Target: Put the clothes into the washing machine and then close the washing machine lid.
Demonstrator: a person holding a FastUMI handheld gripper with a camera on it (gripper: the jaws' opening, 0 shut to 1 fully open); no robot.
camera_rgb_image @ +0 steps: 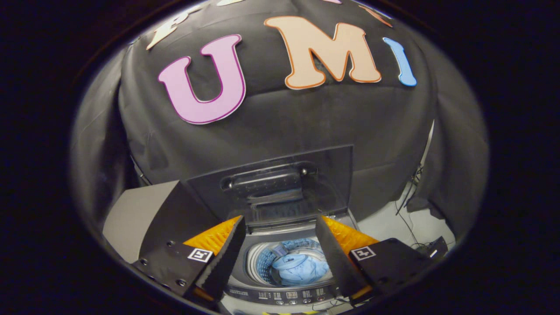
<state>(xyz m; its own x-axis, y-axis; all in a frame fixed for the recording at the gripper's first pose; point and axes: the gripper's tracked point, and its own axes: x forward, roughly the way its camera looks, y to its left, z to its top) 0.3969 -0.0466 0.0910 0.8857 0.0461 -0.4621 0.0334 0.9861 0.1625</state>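
A top-loading washing machine (286, 295) stands below and ahead of my gripper (280, 245). Its dark see-through lid (280, 188) stands raised upright at the back, with a long handle (269, 179) near its top edge. Light blue clothes (302, 267) lie bunched inside the round drum (258, 262), seen between my two fingers. My fingers are spread wide apart with nothing between them, hovering above the drum opening. The control panel with buttons runs along the machine's front edge.
A grey box-like surface (131, 218) sits left of the machine. Cables (409, 218) trail over the pale floor to the right, beside a small dark device (437, 247). Black cloth walls close in behind and on both sides.
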